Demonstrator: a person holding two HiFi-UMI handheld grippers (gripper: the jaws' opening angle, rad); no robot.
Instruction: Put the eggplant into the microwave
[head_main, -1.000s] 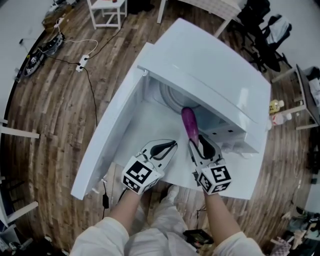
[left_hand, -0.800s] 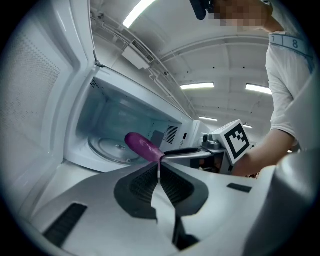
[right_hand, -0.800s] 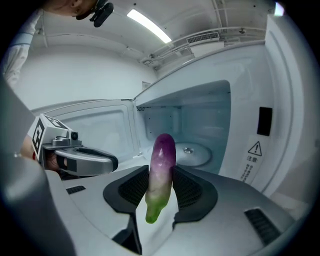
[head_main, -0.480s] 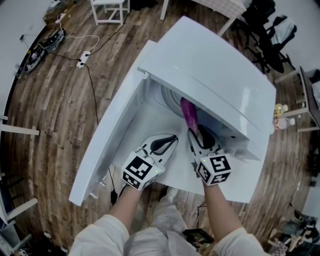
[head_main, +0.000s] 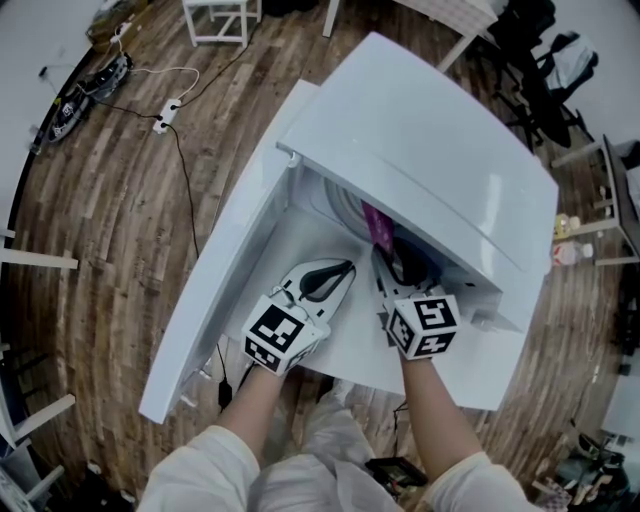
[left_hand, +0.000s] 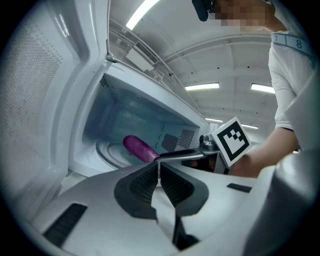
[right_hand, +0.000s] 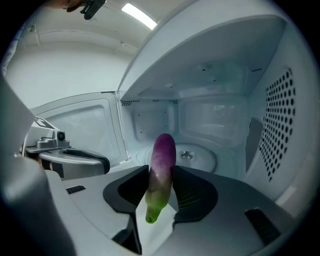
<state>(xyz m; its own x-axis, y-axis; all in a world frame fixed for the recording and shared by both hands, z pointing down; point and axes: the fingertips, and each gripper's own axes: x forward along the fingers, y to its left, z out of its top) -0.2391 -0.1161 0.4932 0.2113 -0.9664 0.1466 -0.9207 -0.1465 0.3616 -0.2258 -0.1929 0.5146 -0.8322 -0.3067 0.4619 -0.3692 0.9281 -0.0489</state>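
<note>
The purple eggplant (right_hand: 162, 170) with a green stem end is clamped between the pads of my right gripper (right_hand: 162, 182), its purple tip pointing into the white microwave (head_main: 420, 140). In the head view the eggplant (head_main: 378, 225) pokes under the microwave's top edge, just ahead of the right gripper (head_main: 392, 262). In the left gripper view the eggplant (left_hand: 140, 148) hangs over the glass turntable (left_hand: 112, 152). My left gripper (head_main: 322, 283) is shut and empty, hovering by the open door (head_main: 230, 260); its pads meet in the left gripper view (left_hand: 158, 176).
The microwave door (left_hand: 55, 90) stands open at the left. The cavity's perforated right wall (right_hand: 280, 120) and the turntable hub (right_hand: 187, 155) lie ahead. Around the microwave is wooden floor with a power strip and cables (head_main: 165, 115) and a white stool (head_main: 220, 20).
My right gripper has carried the eggplant further into the microwave cavity, so less of it shows in the head view. The left gripper has also edged forward along the door.
</note>
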